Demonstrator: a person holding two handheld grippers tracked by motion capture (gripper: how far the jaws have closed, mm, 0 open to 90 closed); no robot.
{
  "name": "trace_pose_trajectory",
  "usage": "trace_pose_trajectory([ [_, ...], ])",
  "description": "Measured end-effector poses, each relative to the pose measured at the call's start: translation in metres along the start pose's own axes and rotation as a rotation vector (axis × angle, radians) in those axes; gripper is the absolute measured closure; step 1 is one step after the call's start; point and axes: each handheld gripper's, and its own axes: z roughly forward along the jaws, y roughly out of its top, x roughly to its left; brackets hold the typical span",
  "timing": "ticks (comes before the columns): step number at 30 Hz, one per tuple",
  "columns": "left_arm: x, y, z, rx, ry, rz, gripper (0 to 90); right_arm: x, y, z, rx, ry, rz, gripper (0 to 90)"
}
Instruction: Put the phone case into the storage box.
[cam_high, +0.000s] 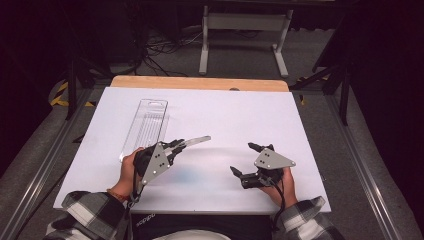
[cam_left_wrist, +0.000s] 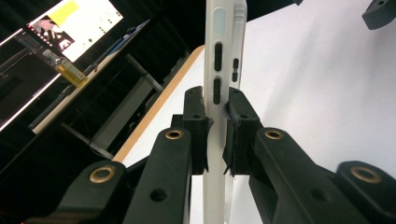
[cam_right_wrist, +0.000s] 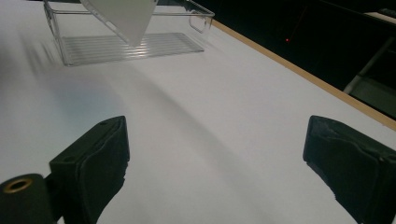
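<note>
Clamping a phone case, left tongs closed.

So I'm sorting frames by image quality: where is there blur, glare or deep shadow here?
High view: the white table is bright and evenly lit, the surroundings nearly black. Left gripper view: the held phone case is sharp. Right gripper view: the clear tray looks soft, and the table's left side is smeared.

White table surface, wooden far edge, lit screen, white stand
</note>
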Motion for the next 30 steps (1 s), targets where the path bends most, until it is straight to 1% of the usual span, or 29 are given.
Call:
trace_pose_trajectory([
  [3,0.004,0.000,-0.003,-0.010,0.005,-0.020,81.5,-0.002,-0.002,-0.003,-0.004,-0.013,0.006,7.8],
  [4,0.004,0.000,-0.003,-0.010,0.005,-0.020,81.5,-0.002,-0.002,-0.003,-0.004,-0.013,0.006,7.8],
  [5,0.006,-0.001,-0.004,-0.015,0.006,-0.037,81.5,-0.003,-0.002,-0.003,-0.003,-0.016,0.009,7.8],
  [7,0.009,-0.001,-0.006,-0.020,0.010,-0.047,81.5,-0.005,-0.003,-0.004,-0.005,-0.027,0.011,7.8],
  [8,0.009,-0.001,-0.006,-0.020,0.010,-0.047,81.5,-0.005,-0.003,-0.004,-0.006,-0.030,0.010,7.8],
  [9,0.012,-0.002,-0.008,-0.024,0.013,-0.064,81.5,-0.005,-0.003,-0.004,-0.007,-0.031,0.008,7.8],
  [12,0.015,-0.003,-0.009,-0.029,0.018,-0.074,81.5,-0.005,-0.003,-0.004,-0.011,-0.039,0.003,7.7],
  [14,0.018,-0.004,-0.010,-0.036,0.014,-0.094,81.5,-0.005,-0.003,-0.004,-0.014,-0.042,0.003,7.6],
  [18,0.021,-0.005,-0.013,-0.041,0.023,-0.101,81.5,-0.005,-0.003,-0.005,-0.023,-0.061,-0.006,7.6],
  [21,0.024,-0.005,-0.015,-0.046,0.028,-0.117,81.5,-0.005,-0.003,-0.005,-0.025,-0.064,-0.008,7.7],
  [25,0.027,-0.007,-0.016,-0.048,0.034,-0.124,81.5,-0.005,-0.003,-0.005,-0.022,-0.067,-0.011,7.7],
  [27,0.029,-0.007,-0.017,-0.051,0.041,-0.129,81.5,-0.004,-0.003,-0.005,-0.025,-0.073,-0.023,7.7],
  [30,0.032,-0.008,-0.019,-0.054,0.045,-0.144,81.5,-0.005,-0.002,-0.005,-0.025,-0.074,-0.025,7.6],
])
